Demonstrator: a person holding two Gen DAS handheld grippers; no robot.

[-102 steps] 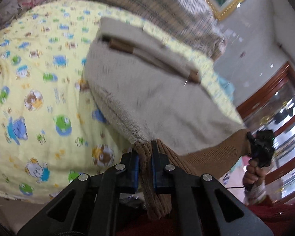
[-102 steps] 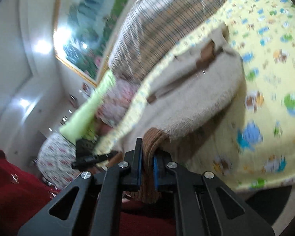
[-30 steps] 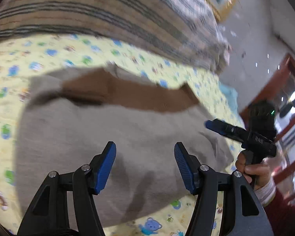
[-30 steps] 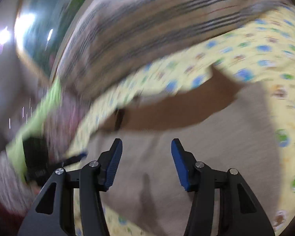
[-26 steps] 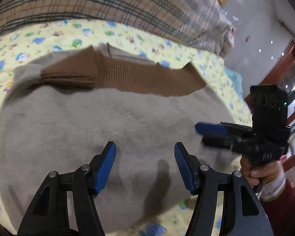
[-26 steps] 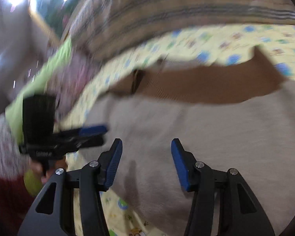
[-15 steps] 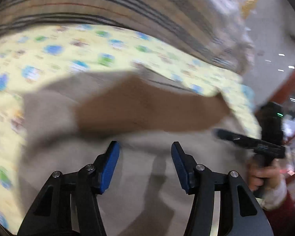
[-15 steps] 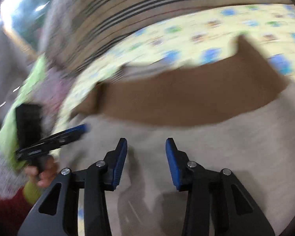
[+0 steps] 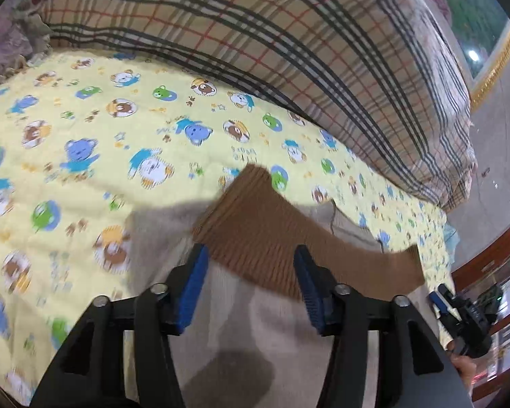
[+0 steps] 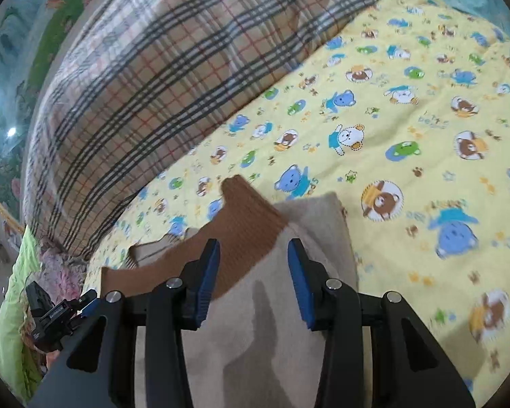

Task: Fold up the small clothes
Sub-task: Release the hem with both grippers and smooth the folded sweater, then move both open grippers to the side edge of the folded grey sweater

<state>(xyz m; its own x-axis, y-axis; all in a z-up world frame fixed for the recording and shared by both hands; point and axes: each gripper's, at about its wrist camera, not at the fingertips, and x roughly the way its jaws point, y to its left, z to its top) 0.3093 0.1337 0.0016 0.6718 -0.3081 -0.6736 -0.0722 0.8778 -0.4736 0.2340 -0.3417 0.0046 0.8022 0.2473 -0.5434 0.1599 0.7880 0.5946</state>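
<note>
A small beige fleece garment with a brown ribbed band lies folded on a yellow cartoon-bear blanket. My left gripper is open and empty, just above the garment's left part, its jaws on either side of the brown band. My right gripper is open and empty over the garment's right part, with the brown band between its jaws. Each gripper shows small in the other's view: the right one and the left one.
A large plaid pillow or duvet lies along the far side of the blanket, also in the right wrist view. A red-brown wooden cabinet stands at the right. Green and floral bedding lies at the left.
Both grippers let go of the garment's brown hem and now stand open. The garment has been laid folded on the blanket. Both grippers have moved forward to the brown band.
</note>
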